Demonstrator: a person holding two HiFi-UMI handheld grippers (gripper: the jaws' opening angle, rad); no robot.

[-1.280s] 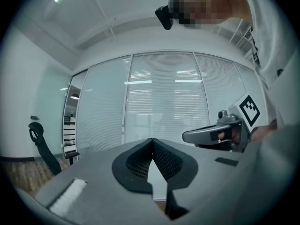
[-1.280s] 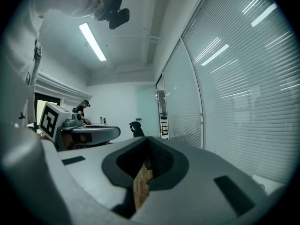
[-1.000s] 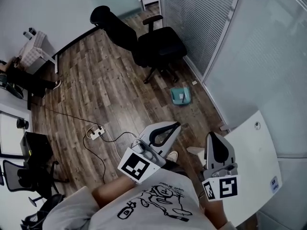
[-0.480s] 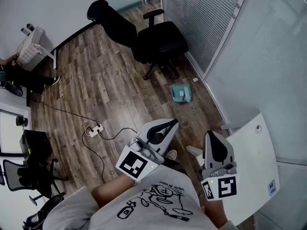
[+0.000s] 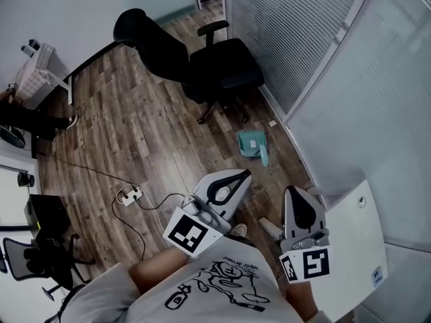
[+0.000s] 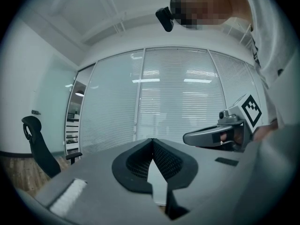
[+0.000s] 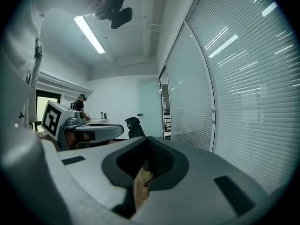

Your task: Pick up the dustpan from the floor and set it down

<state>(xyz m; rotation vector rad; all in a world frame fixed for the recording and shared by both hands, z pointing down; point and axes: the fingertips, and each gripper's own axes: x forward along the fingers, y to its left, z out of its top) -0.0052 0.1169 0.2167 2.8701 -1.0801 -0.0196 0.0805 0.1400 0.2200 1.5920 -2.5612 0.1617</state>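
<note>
The wood floor (image 5: 135,133) spreads out below me, bounded on the right by a glass wall (image 5: 350,79) with blinds. A black office chair (image 5: 209,66) stands near that wall, and a white table (image 5: 357,241) sits at my right side. I hold my left gripper (image 5: 242,175) and right gripper (image 5: 294,191) out before my chest, each clenched, jaws together, with nothing between them. The teal dustpan (image 5: 252,145) lies on the floor close to the glass wall, between the chair and my grippers, well apart from both. A power strip (image 5: 129,195) lies further left.
</note>
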